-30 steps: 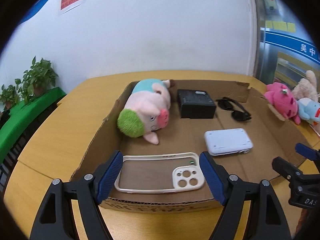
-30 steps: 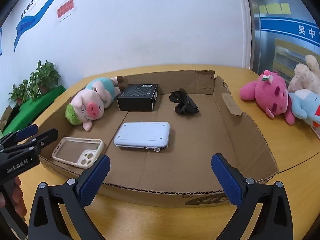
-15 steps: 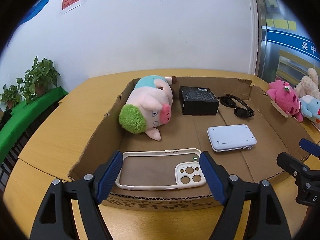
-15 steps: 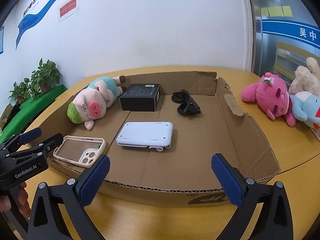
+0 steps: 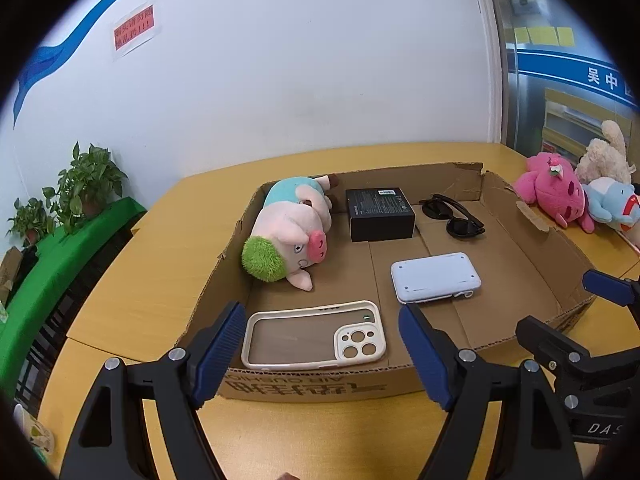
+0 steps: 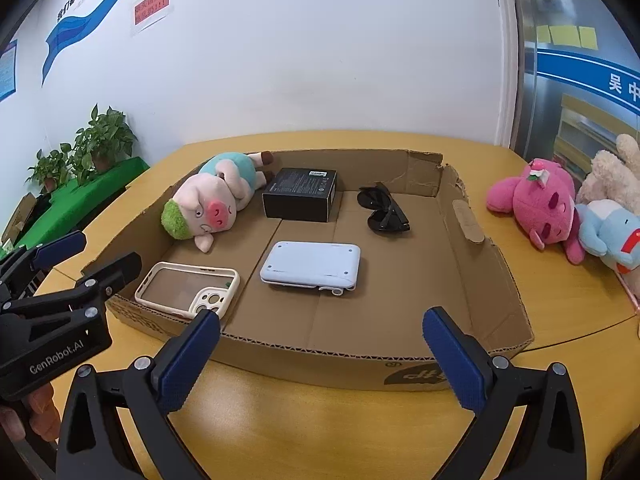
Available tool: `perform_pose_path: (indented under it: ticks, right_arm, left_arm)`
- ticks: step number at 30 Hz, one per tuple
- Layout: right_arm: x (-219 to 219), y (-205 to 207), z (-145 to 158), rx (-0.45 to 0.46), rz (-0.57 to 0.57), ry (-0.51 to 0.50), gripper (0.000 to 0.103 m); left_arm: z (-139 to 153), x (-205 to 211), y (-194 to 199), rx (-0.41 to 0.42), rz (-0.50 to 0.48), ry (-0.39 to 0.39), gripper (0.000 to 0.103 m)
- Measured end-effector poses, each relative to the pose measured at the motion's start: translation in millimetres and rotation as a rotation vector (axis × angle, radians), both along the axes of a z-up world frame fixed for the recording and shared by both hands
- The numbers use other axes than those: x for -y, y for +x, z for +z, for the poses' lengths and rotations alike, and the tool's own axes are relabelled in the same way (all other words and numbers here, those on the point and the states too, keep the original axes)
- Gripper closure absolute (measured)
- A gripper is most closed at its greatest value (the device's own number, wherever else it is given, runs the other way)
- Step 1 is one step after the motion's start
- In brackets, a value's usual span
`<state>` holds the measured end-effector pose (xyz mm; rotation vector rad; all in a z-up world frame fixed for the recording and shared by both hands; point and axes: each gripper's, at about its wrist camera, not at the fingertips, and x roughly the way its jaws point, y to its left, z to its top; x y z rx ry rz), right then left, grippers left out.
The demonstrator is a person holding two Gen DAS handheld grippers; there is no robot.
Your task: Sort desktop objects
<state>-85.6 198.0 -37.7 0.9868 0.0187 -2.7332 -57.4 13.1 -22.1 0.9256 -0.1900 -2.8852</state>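
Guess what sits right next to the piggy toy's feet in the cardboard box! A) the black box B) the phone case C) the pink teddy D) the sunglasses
A: the black box lies right beside the pig plush at the back of the cardboard box.

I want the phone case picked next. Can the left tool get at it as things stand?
Probably yes: the left tool is open, lined up with the phone case, with only the low cardboard box wall between.
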Motion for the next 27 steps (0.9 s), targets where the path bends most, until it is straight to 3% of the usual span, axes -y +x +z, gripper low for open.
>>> perform_pose_path:
  ticks: [27]
  right_arm:
    - [-2.9, 21.6, 11.1, -0.001, 0.015, 0.005, 0.000]
  left_arm:
    - [12.0, -5.6, 22.4, 0.026, -0.005, 0.026, 0.023]
